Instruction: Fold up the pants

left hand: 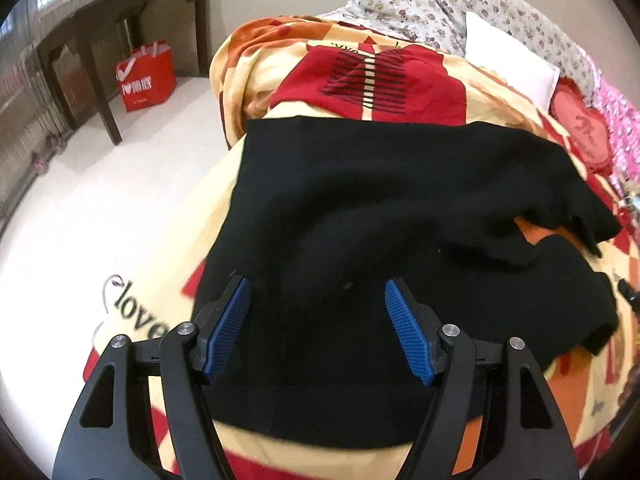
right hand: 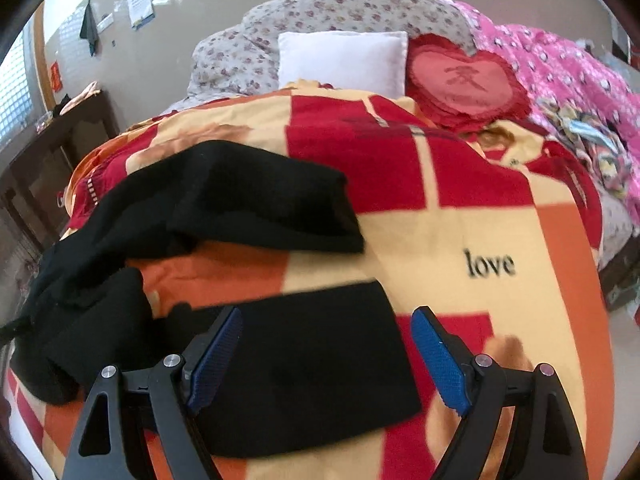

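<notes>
Black pants [left hand: 400, 208] lie spread on a red, orange and cream blanket [left hand: 400, 76] on a bed. In the left wrist view the wide waist part fills the middle and the legs run off to the right. My left gripper [left hand: 318, 292] is open and empty, just above the near part of the pants. In the right wrist view the two legs lie apart: the far leg end [right hand: 272, 208] is bunched, the near leg end [right hand: 320, 360] lies flat. My right gripper [right hand: 326, 320] is open and empty over the near leg end.
Bed head holds floral pillows [right hand: 344, 12], a white cushion [right hand: 344, 60], a red heart cushion [right hand: 464, 80] and pink bedding [right hand: 568, 72]. To the left are a white floor [left hand: 100, 200], a dark wooden table [left hand: 120, 12] and a red bag [left hand: 146, 76].
</notes>
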A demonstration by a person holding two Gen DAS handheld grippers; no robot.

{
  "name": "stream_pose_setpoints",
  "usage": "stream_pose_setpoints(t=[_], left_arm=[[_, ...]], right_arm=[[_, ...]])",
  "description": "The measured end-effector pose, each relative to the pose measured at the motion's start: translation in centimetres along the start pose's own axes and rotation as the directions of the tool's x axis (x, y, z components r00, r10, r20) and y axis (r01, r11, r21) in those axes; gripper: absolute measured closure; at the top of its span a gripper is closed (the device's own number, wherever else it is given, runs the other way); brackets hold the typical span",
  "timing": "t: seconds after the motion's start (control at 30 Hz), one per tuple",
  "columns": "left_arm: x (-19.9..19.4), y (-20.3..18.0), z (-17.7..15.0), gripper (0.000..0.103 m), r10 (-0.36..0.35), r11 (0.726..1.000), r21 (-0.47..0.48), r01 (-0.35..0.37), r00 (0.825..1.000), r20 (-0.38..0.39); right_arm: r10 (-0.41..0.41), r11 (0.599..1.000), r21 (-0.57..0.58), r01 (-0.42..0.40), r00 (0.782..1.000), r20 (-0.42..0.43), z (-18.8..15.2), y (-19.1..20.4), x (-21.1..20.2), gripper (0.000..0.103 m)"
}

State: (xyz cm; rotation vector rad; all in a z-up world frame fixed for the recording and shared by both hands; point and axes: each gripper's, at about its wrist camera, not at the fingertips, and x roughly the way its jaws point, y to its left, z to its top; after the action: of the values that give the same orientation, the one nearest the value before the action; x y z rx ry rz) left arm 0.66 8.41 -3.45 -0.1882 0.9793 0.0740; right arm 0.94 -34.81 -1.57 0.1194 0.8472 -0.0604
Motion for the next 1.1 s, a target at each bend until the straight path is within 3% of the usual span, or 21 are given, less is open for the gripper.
stream_pose_setpoints(t=[0.2,0.33,0.47,0.7,0.77,0.87,0.9,1.0,1.03,1.1], left_arm=[[-1.2,4.1,-1.4,0.032,0.004,0.996,-0.086,-0.004,1.0,-0.003],[-0.9,5.5,-1.9,0.032,0.018,0.993,-0.119,-0.019,1.0,-0.012],[0.0,5.9,-2.0,0.032,-0.015,0.989,-0.148,0.011,1.0,-0.024],[1.4,3.3,-1.7,0.03,0.02,0.999,-0.033,-0.022,0.999,-0.045],[1.9,2.5,-1.4,0.021,0.022,1.0,-0.006,-0.022,0.998,-0.053],[2.4,1.4,-1.0,0.019,0.005,0.999,0.035,-0.003,0.998,-0.057],[2.4,1.1,-0.9,0.022,0.0,0.999,0.048,0.003,0.998,-0.06],[2.5,0.3,-0.3,0.053,-0.025,0.995,0.091,0.031,0.998,-0.066],[2.6,0.0,-0.1,0.061,-0.032,0.994,0.101,0.038,0.997,-0.069],[2.9,-0.6,0.6,0.072,-0.021,0.992,0.124,0.029,0.998,-0.065]], right_arm=[[0.003,0.997,0.071,-0.003,1.0,-0.002,-1.3,-2.3,-0.5,0.017],[0.0,0.996,0.092,0.0,1.0,-0.001,-1.4,-2.7,-0.5,0.017],[-0.003,0.993,0.12,0.004,1.0,-0.004,-1.7,-3.5,-0.3,0.017],[-0.017,0.989,0.147,0.02,1.0,-0.021,-2.0,-4.7,0.2,0.017],[-0.009,0.989,0.145,0.014,0.999,-0.034,-2.0,-4.6,0.7,0.017],[-0.019,0.99,0.136,0.025,0.999,-0.051,-2.1,-4.6,1.8,0.017],[-0.03,0.99,0.134,0.037,0.998,-0.054,-2.0,-4.6,2.1,0.017],[0.013,0.991,0.132,-0.005,0.998,-0.059,-2.1,-4.6,3.2,0.017],[0.001,0.994,0.108,0.003,0.999,-0.039,-2.1,-4.3,3.2,0.027],[0.01,0.999,0.038,-0.009,1.0,-0.025,-2.1,-3.0,3.3,0.062]])
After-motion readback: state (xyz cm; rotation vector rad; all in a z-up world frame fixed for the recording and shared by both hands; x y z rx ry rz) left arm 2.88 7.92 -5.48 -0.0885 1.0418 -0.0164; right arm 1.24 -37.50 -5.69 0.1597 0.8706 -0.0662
